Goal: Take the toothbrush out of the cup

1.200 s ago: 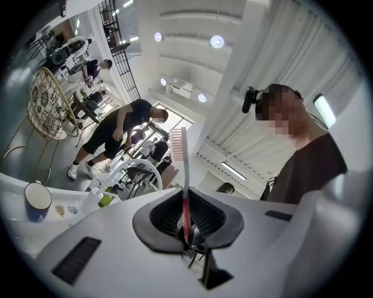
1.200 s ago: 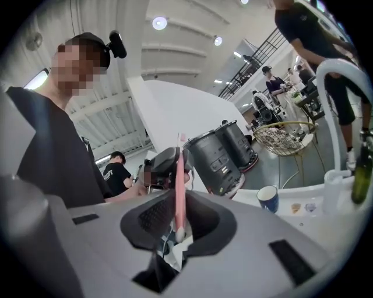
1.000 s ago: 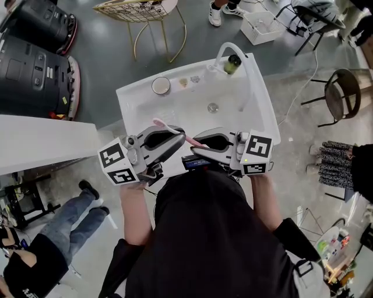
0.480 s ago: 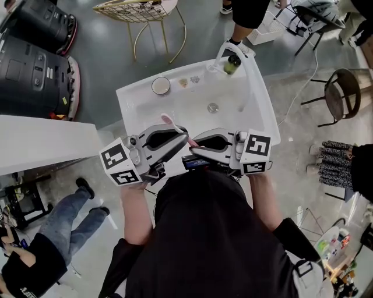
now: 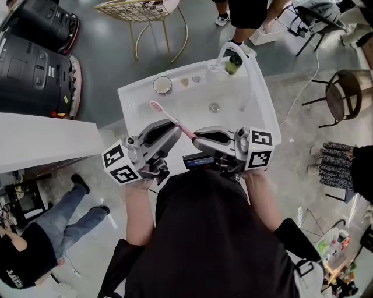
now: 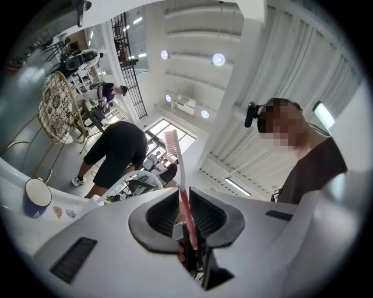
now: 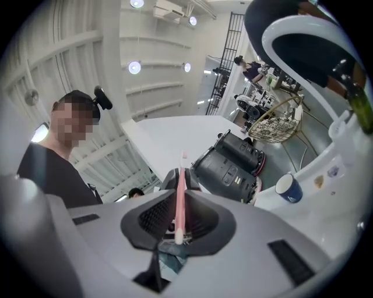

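The pink toothbrush (image 5: 166, 116) is out of the cup and hangs over the near part of the white sink (image 5: 131, 96), bristle head pointing far left. My left gripper (image 5: 175, 129) and right gripper (image 5: 196, 138) meet tip to tip on it. In the left gripper view the toothbrush (image 6: 175, 157) runs up between the narrow jaws (image 6: 183, 190), which have just been opening; the handle still sits against the pads. In the right gripper view the handle (image 7: 180, 204) lies between jaws (image 7: 179, 191) that have been closing on it. The cup (image 5: 162, 85) stands at the sink's back left.
A curved faucet (image 5: 230, 49) and a green bottle (image 5: 234, 63) stand at the sink's back right, the drain (image 5: 214, 107) in the middle. A wire chair (image 5: 137, 11) and black machines (image 5: 35, 64) stand beyond. People are nearby on the floor.
The toothbrush has swung so its bristle head points further out over the sink toward the far left. Both grippers turned a little and stayed close together.
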Demonstrator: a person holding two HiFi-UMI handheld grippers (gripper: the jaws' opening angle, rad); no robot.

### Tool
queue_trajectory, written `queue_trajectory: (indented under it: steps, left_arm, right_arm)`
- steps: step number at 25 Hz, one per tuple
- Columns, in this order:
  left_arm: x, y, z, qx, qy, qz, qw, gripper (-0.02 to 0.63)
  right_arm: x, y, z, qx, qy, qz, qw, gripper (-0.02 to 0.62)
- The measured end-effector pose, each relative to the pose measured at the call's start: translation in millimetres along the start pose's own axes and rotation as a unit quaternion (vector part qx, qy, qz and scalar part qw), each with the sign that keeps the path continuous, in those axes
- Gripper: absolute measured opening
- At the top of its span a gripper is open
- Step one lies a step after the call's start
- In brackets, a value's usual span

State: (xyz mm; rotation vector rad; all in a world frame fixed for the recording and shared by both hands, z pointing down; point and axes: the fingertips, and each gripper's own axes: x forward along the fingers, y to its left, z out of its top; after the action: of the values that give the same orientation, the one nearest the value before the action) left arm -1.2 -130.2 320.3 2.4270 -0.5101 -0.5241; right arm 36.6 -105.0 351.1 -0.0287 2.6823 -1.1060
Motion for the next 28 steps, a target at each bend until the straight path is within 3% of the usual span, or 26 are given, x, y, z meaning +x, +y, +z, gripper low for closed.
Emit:
queue_trajectory:
  steps: [7,11,14,18,23,24,26,28]
  left_arm:
    - [9,-10,-3,0.0,0.012,-0.025,0.9996,0.037]
    - [16,-22,-8,0.022,0.034,-0.043,0.9982,0.037]
    - [19,-21,-7,0.024,0.027,-0.04,0.9985,0.042]
    - [13,-9,-3,0.011,0.009,-0.017,0.9998,0.11]
    - [3,2,1,-0.003,-0.016,0.005,0.9999,0.111]
    - [1,2,1,-0.002,-0.018,0.007,0.9998,0.108]
    - [-2,1,3,-0.001,-0.024,0.008,0.9997,0.027]
    - [-3,0,4,-0.004,-0.031,0.011,0.9994,0.008]
  right_arm:
    - [8,5,-16,-0.064,0.074,-0.006,0.995,0.055]
    - [15,11,-26,-0.09,0.101,-0.005,0.991,0.054]
    - [17,8,-21,-0.072,0.075,-0.005,0.995,0.054]
    - [10,2,-1,-0.018,-0.002,0.003,1.0,0.052]
    - [-6,0,24,0.0,-0.056,0.004,0.998,0.052]
    - [-10,-1,29,-0.005,-0.06,-0.002,0.998,0.052]
    - [-20,-3,39,-0.019,-0.065,-0.017,0.998,0.052]
    - [-30,-4,49,-0.033,-0.067,-0.031,0.997,0.052]
